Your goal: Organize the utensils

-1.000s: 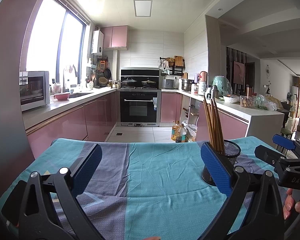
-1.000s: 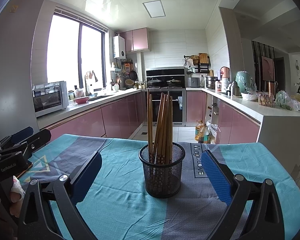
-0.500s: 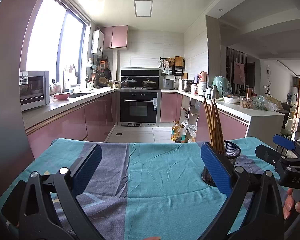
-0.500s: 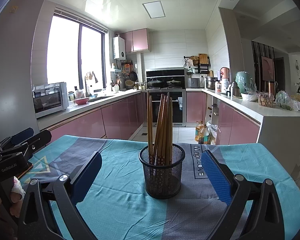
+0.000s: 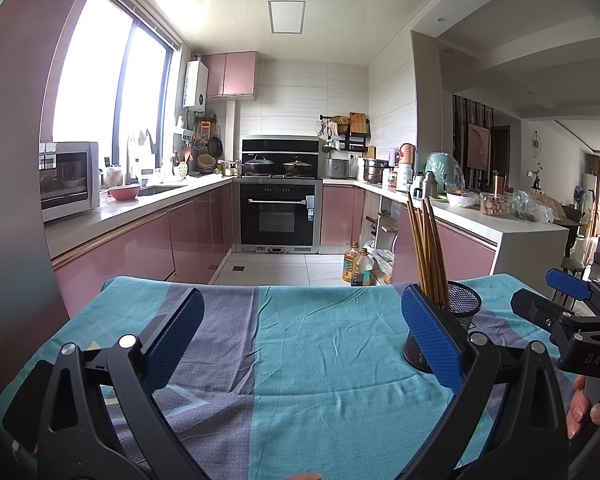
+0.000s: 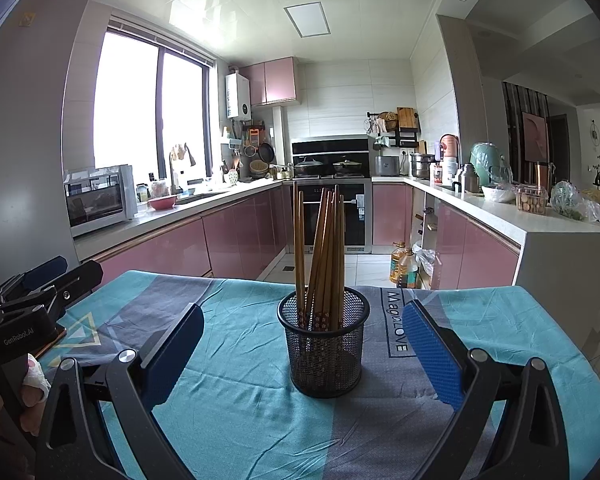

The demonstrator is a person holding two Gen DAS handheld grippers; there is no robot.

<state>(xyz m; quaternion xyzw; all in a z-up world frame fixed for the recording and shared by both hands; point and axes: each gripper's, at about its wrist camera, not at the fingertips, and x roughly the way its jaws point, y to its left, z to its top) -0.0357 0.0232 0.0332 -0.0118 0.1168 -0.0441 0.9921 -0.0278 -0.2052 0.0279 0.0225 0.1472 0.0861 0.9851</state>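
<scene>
Almost nothing differs from the frames a second and half a second ago: both grippers hover in the same poses and the scene on the table is unchanged.

The mesh holder (image 6: 323, 344) stands upright on the teal and grey cloth (image 6: 236, 400) that covers the table, and the wooden chopsticks (image 6: 324, 248) stand in it as before, fanned slightly, with one leaning off to the left of the bunch. None has been added or removed.

The right gripper (image 6: 300, 356) faces the mesh holder head on, its blue-padded fingers (image 6: 432, 352) spread wide, one to each side of the holder and apart from it, holding nothing. A hand (image 5: 592, 412) grips its handle, seen at the right edge of the left wrist view.

The left gripper (image 5: 300, 344) is to the left of the mesh holder, over bare cloth, its fingers likewise wide apart and empty. From its camera the holder sits partly behind the right-hand pad.

Behind the mesh holder, past the far table edge, the pink kitchen cabinets (image 6: 240, 240) and the oven (image 5: 278, 216) look exactly as they did.
</scene>
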